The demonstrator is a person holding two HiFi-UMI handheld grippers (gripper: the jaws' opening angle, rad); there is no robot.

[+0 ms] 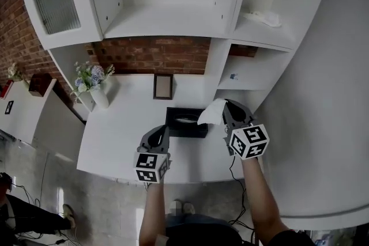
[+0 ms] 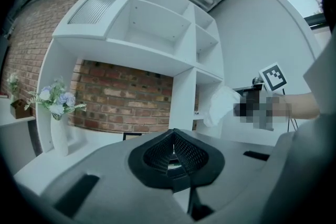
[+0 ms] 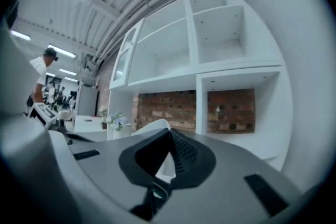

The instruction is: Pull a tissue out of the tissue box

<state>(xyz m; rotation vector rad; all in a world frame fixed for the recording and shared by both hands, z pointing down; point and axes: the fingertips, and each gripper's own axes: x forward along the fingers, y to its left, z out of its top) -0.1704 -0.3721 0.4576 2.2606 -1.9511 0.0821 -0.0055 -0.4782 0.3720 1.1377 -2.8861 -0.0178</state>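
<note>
Pinching thin white paper tissue [image 1: 212, 111] in right gripper [image 1: 226, 105], needing smooth upward pull off black rectangular tissue box [image 1: 187, 131]; left gripper [image 1: 166, 129] sitting closed, empty.

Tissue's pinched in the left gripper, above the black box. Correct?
No. The right gripper holds the tissue, not the left gripper, whose jaws are shut on nothing. The head view shows it, and the right gripper view has white tissue between its jaws. It is above the black box.
</note>
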